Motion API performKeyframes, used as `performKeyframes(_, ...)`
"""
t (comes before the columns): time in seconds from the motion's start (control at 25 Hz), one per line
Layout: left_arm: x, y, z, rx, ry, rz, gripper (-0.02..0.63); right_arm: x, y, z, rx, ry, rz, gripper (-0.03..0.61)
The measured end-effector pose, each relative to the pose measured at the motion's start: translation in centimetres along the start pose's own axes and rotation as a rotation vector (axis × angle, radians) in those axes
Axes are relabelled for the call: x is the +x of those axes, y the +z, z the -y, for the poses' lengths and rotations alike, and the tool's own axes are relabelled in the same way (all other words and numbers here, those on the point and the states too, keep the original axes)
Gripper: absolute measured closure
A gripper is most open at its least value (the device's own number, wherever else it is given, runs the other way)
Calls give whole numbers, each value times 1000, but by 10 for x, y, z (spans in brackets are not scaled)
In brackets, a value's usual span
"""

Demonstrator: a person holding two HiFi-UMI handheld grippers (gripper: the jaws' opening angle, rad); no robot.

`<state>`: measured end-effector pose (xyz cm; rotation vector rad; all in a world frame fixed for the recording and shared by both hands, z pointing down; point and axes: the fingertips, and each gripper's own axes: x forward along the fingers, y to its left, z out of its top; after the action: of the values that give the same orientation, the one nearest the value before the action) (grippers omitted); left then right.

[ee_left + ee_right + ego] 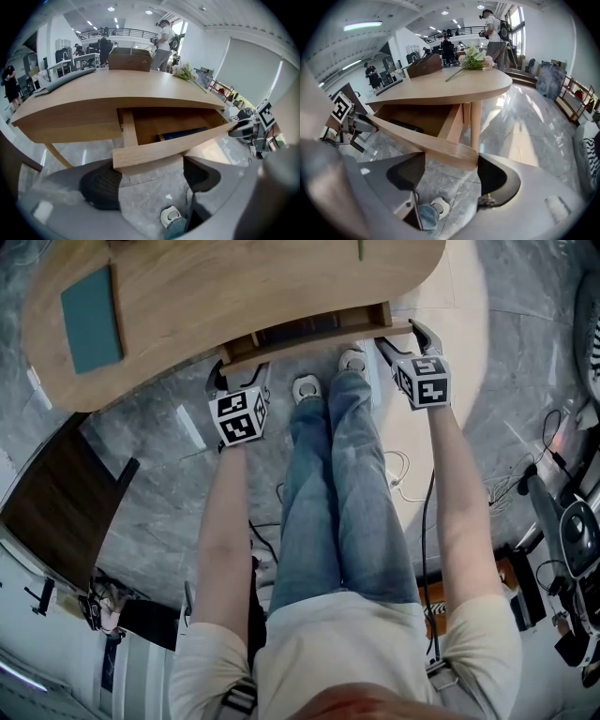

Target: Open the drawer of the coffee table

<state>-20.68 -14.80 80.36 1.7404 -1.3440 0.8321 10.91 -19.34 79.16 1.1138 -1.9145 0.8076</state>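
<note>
Far to the left of the drawer [314, 331], a flat green-blue pad [92, 318] lies on top of the wooden desk [244, 282]. The left gripper [242, 373] is at the drawer's left end. Its fingers [101, 187] are spread wide. The left end of the drawer's front board sits just past their tips. I cannot tell if they touch it.

The drawer sticks part way out from under the desk. A dark blue thing [183, 133] lies inside it. Just below the drawer, two white shoes [306, 387] stand on the grey floor.

The right gripper [403, 339] is at the drawer's right end. Its fingers [497, 176] are spread wide too, with the end of the front board between their tips. Some flowers [474, 57] lie on the desk above the drawer.
</note>
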Motion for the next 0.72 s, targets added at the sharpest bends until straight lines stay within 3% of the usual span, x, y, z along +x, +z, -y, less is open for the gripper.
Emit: performKeyframes(0.72, -27, -68, 24, -10, 3, -36, 196, -32, -68, -17, 2, 8, -30, 233)
